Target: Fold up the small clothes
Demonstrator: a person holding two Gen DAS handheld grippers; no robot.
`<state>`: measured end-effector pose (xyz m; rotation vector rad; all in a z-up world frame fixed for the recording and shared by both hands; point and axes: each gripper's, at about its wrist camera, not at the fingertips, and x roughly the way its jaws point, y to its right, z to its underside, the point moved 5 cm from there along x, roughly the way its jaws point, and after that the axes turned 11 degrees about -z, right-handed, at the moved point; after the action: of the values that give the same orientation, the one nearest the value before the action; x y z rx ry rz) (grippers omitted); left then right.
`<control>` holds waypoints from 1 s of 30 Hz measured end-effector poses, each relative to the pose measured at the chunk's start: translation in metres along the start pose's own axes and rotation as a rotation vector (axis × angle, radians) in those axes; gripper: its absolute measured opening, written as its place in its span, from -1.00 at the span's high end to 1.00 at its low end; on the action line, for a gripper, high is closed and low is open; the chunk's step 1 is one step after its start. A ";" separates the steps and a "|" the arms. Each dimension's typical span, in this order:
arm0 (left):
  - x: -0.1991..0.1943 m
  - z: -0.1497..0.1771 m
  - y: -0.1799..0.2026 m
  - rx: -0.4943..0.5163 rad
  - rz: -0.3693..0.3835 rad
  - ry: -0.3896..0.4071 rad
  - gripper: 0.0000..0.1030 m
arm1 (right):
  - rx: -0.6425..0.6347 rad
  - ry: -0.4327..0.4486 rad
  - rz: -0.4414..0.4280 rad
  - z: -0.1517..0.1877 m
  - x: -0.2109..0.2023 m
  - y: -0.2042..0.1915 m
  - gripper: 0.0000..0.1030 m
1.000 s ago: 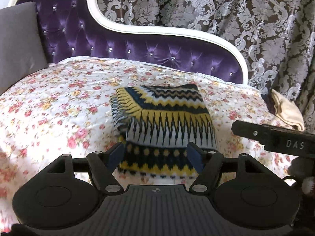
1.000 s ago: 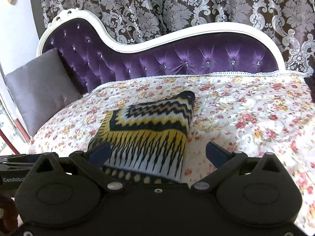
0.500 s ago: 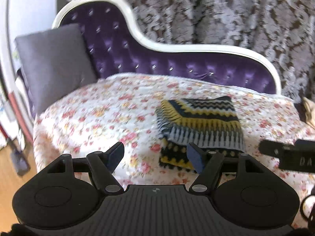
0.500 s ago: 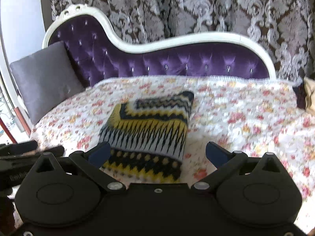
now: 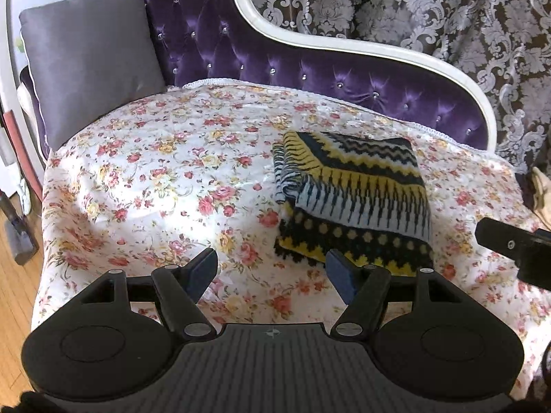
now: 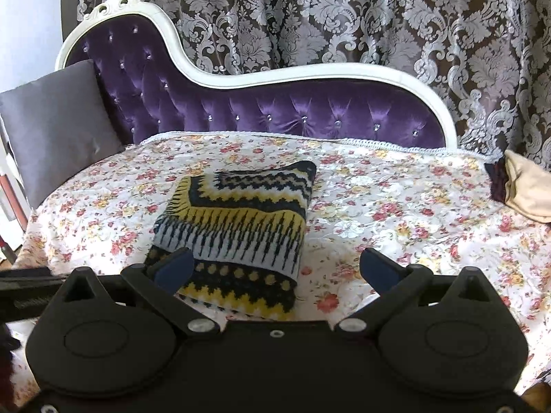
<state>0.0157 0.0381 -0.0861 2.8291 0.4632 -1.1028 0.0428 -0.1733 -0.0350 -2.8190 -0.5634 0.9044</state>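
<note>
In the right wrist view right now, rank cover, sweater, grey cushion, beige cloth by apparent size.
1. Cover
2. Sweater and grey cushion: look alike, not ranked.
3. Beige cloth, partly cut off at the edge.

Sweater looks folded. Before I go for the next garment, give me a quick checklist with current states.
1. Patterned sweater folded into a compact stack on the floral cover: ok.
2. Left gripper open, nothing between its fingers: ok.
3. Right gripper open, nothing held: ok.
4. Both grippers clear of the sweater: ok.
5. Beige garment at the cover's far end, visible: ok.
6. Beige garment's shape and layers: cannot tell, partly out of frame.
</note>
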 end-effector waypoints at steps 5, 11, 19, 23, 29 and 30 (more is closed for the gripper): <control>0.003 0.000 0.006 0.015 0.007 -0.014 -0.32 | 0.020 -0.013 -0.034 -0.001 0.004 -0.002 -0.98; 0.005 0.002 0.010 0.029 0.002 -0.025 -0.32 | 0.022 -0.026 -0.062 0.000 0.006 -0.005 -0.98; 0.005 0.001 0.012 0.038 -0.001 -0.014 -0.32 | 0.034 -0.024 -0.070 0.000 0.007 -0.004 -0.98; 0.006 0.000 0.014 0.054 -0.006 -0.010 -0.32 | 0.032 -0.025 -0.070 0.001 0.008 -0.003 -0.98; 0.008 -0.001 0.017 0.064 -0.006 -0.016 -0.32 | 0.040 -0.034 -0.076 0.001 0.011 -0.005 -0.98; 0.009 -0.001 0.017 0.067 -0.005 -0.017 -0.32 | 0.041 -0.034 -0.077 0.001 0.012 -0.005 -0.98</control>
<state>0.0276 0.0240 -0.0921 2.8743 0.4404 -1.1645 0.0492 -0.1643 -0.0413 -2.7302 -0.6464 0.9402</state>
